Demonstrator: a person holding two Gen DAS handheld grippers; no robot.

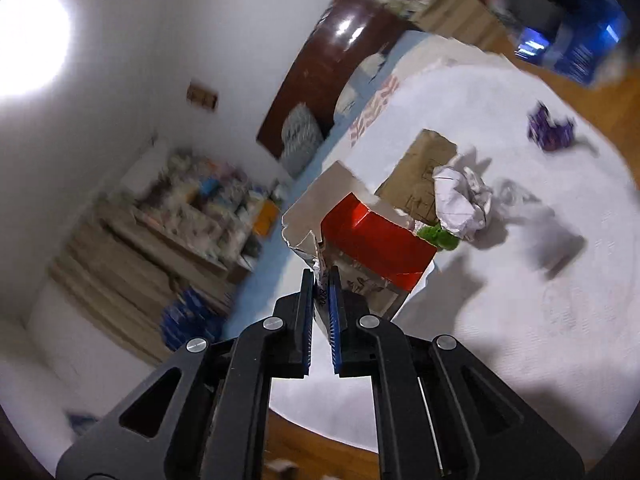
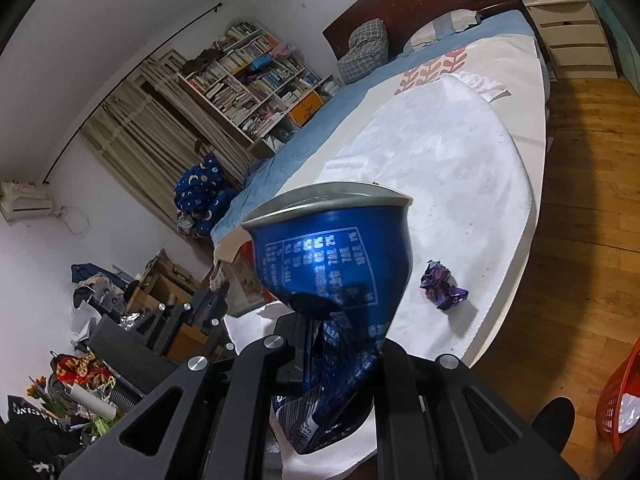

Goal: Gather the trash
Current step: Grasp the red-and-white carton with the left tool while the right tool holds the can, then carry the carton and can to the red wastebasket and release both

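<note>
The left hand-held gripper [image 1: 323, 276] is clamped on the torn edge of a red-and-white carton [image 1: 360, 236], held above the white sheet on the bed [image 1: 500, 320]. The right hand-held gripper [image 2: 340, 344] pinches a crushed blue can [image 2: 332, 264] upright over the bed. A crumpled purple wrapper [image 2: 442, 286] lies on the sheet, apart from both.

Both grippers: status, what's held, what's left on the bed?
Left gripper shut on torn red carton. Right gripper shut on crushed blue can. Purple wrapper, crumpled paper left on white cover.
</note>
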